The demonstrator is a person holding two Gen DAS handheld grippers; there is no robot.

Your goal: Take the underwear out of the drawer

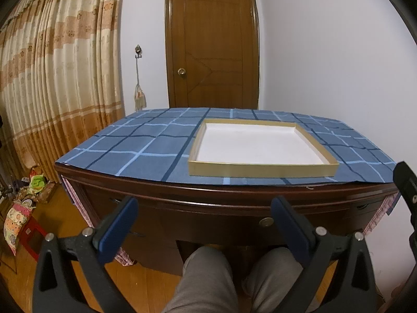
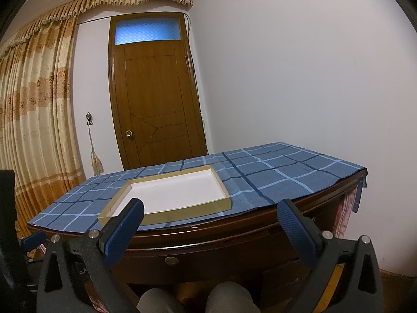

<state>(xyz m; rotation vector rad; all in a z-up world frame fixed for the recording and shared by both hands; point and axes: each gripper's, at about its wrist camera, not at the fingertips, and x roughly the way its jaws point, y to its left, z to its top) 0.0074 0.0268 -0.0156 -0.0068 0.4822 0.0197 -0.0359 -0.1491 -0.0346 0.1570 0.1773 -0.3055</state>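
Both the left gripper [image 1: 204,216] and right gripper [image 2: 209,220] hang with fingers apart before the desk's [image 1: 234,198] closed drawer [image 1: 265,221]. No underwear shows. A shallow tray [image 1: 260,169] sits near the desk's front edge.

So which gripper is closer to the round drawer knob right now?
Hard to call. The knob sits just inside the left gripper's right finger, and low between the right gripper's fingers. Neither touches it.

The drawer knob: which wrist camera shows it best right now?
The left wrist view: the round metal drawer knob sits unobstructed between the open fingers on the closed drawer front. The right wrist view shows the same knob too, lower and darker, close beside its left finger.
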